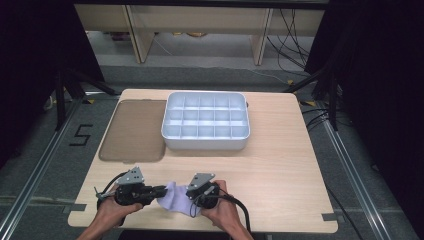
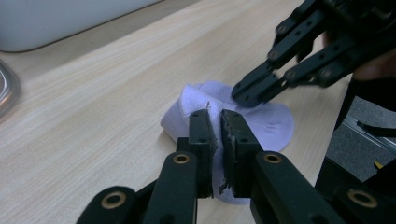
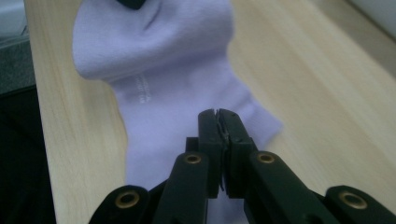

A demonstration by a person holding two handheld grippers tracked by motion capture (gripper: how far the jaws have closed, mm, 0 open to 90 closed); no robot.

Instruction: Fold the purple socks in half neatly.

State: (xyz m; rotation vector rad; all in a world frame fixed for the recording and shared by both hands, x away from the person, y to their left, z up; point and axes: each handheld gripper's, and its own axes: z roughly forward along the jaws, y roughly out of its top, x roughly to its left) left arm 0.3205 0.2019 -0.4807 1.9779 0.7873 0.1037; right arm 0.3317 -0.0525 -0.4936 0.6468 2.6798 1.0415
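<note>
Two claws pinching one lilac sock [image 1: 173, 198] at the table's [image 1: 280, 170] near edge.

The left claw [image 2: 216, 122] is clamping the sock's edge; the right claw [image 3: 218, 117] is gripping its other end, so the cloth is lying bunched between them, with the white divided tray [image 1: 206, 121] sitting well beyond.

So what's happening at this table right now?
A person works a pale lilac sock with two handheld grippers at the near edge of the wooden table. The left gripper is shut on one edge of the sock, and the right gripper is shut on another part, so the sock is held between them, partly folded. Farther back sit a white divided tray, its compartments looking empty, and a flat brownish lid beside it.
</note>
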